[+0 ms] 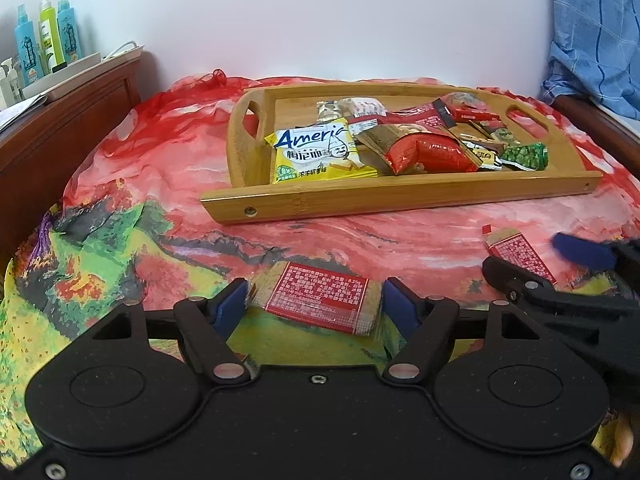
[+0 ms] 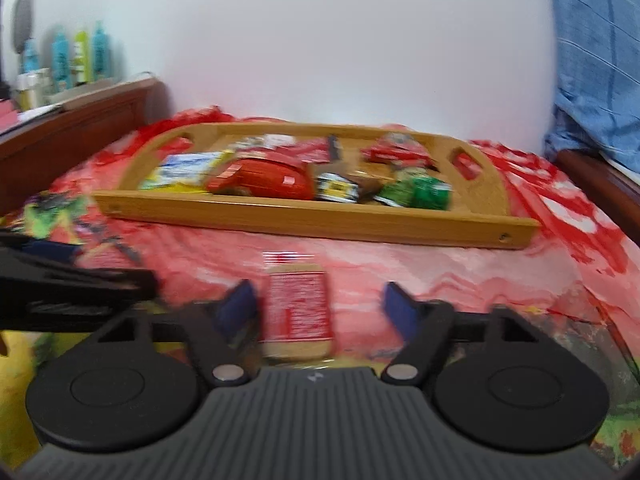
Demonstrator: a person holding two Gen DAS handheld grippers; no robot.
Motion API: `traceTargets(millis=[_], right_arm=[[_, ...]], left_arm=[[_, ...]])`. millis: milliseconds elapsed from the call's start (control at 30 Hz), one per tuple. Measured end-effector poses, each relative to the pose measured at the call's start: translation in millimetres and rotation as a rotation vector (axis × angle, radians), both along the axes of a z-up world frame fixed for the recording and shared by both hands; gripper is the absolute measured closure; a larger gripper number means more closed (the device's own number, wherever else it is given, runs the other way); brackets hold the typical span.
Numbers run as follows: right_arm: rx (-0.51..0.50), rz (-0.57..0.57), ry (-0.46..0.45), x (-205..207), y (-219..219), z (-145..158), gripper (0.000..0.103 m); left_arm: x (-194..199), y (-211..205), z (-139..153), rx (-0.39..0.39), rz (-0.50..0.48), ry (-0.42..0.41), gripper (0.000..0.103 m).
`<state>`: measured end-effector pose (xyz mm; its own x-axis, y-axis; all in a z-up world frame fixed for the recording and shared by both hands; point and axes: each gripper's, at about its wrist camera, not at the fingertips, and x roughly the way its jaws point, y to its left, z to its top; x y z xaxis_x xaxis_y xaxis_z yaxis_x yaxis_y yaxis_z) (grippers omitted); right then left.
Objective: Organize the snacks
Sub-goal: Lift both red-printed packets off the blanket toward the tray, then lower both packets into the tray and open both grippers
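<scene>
Two red-labelled snack packets lie loose on the cloth, one in front of each gripper, while the rest of the snacks already sit in the wooden tray [image 1: 400,200] further ahead. The left gripper [image 1: 316,302] straddles the wider packet [image 1: 320,300], which lies crosswise between its blue pads [image 1: 230,304]; both pads appear to press on the packet's ends, so I read this as a grip. The right gripper [image 2: 318,308] has the narrower packet [image 2: 298,312] lying lengthwise between its fingers, close against the left pad [image 2: 238,308], with a clear gap to the other pad. Its jaws stand apart and nothing is pinched yet. That view is blurred, so fine contact on the near pad is hard to judge.

The step in hand looks like the pick-up of the last loose snacks. For the right gripper, the next move calls for centring over the packet and closing until both pads bear on its long sides. For the left one, it calls for a lift clear of the cloth, then a carry forward and over the tray's near rail. The tray is crowded: a yellow bag [image 1: 316,152], a red bag [image 1: 432,154] and a green packet [image 1: 524,156] fill the near side, so the free room is probably toward the back. The soft wrappers may buckle or slip under a loose pinch.
</scene>
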<state>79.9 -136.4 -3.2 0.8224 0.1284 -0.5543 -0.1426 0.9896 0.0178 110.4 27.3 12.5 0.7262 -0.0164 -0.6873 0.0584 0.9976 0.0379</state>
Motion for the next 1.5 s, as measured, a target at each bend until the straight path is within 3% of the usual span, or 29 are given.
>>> traceTargets(millis=[100,233,267,300,433,467,600,733,1000,1067,1167,1500], right_arm=[[-0.003,0.048,-0.013,-6.9,10.1,2.0,0.063],[0.032,0.061,-0.025,-9.1,7.9,6.0,0.068],[0.04,0.057,-0.031,-9.7,7.1,8.0,0.073],[0.048,0.054,-0.043,-11.0,5.5,10.6,0.087],[0.039,0.057,-0.081,-15.9,4.0,19.6,0.085],[0.035,0.056,-0.082,-15.6,3.8,19.5,0.079],[0.053,0.072,-0.034,-12.8,3.6,15.1,0.075],[0.015,0.05,-0.022,-10.2,5.2,11.5,0.055],[0.004,0.082,0.013,-3.7,3.5,3.7,0.04],[-0.006,0.089,0.007,-4.8,7.3,3.2,0.042],[-0.029,0.11,-0.005,-7.8,12.9,3.8,0.064],[0.042,0.07,-0.116,-16.8,0.8,27.3,0.065]], left_arm=[[-2.1,-1.9,0.9,0.006,-0.009,-0.005,0.036],[-4.4,0.4,3.9,-0.014,0.002,-0.003,0.036],[-5.6,0.5,4.8,-0.017,0.001,-0.004,0.036],[-6.8,0.0,6.0,-0.016,0.0,-0.006,0.036],[-11.2,-3.0,14.8,-0.016,-0.011,-0.029,0.036],[-11.2,-3.7,16.8,-0.016,-0.012,-0.032,0.036],[-9.3,-4.5,20.5,-0.023,-0.011,-0.034,0.036],[-8.3,-3.6,18.6,-0.025,0.002,-0.022,0.036],[-7.4,-2.7,14.4,-0.022,0.011,-0.009,0.036],[-7.5,-2.5,14.5,-0.028,0.013,-0.008,0.036],[-7.9,-3.0,17.2,-0.028,0.012,-0.019,0.036],[-7.0,-1.9,44.1,-0.048,0.007,-0.088,0.036]])
